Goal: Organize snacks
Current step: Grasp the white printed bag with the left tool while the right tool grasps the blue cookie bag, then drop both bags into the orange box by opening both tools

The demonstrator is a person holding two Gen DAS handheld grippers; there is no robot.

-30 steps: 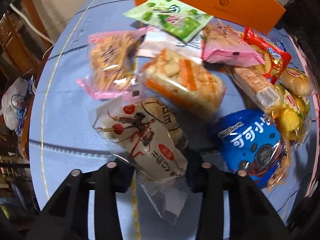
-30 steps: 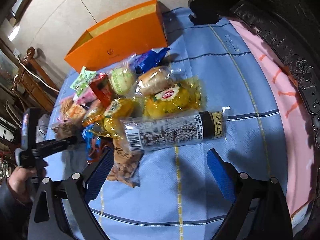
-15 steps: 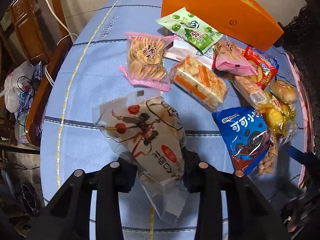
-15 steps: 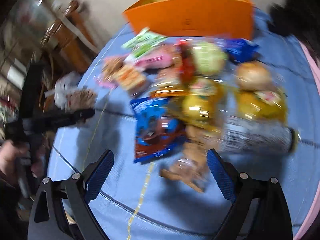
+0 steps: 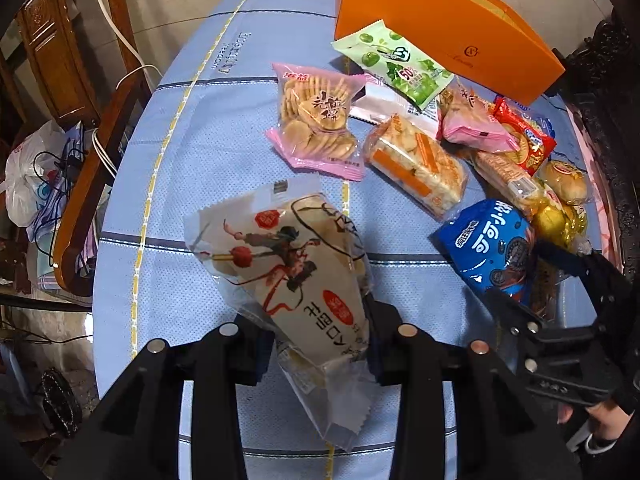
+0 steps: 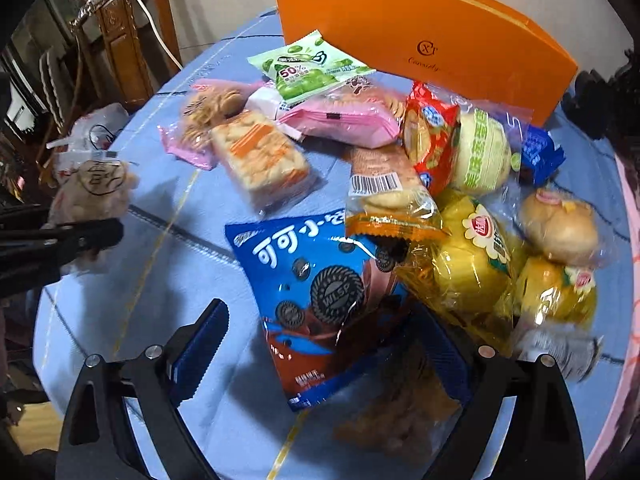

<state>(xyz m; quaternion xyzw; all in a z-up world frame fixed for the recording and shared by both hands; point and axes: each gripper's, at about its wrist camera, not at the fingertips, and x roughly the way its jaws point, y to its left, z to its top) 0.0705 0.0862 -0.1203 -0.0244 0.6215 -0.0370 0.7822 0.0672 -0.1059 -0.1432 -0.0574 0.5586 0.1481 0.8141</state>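
The orange box (image 6: 420, 40) stood at the far edge of the worktop (image 5: 200, 128), which was covered in a light blue cloth, and the snacks lay in a heap in front of it. A green packet (image 6: 308, 68) marked "50%" leaned against the box's front; nearer than that lay a pink packet of round crackers (image 5: 316, 120), an orange-striped biscuit pack (image 5: 416, 164) and a red packet (image 6: 430, 132). To the box's near right sat yellow-wrapped cakes (image 6: 476, 264) and a bun (image 6: 560, 224).

The left gripper (image 5: 316, 332) had its jaws closed part-way on a cream pastry packet (image 5: 296, 264) printed with a figure in red, held clear of the cloth, well out from the box on its near left. The right gripper (image 6: 324, 344) had its jaws spread wide over a blue cookie packet (image 6: 316, 280), lying in front of the box and partly under a barcoded biscuit pack (image 6: 384, 188); the pads did not press on it. A bag of nuts (image 6: 400, 412) lay under the right jaw.

A second before, the right gripper had framed a dark cylindrical packet further right; it had since swung left to the blue packet. The cream packet had been lifted away from the heap, so more bare cloth showed around it.

The box read "Cxt"; the cookie on the blue packet read "WLSP".
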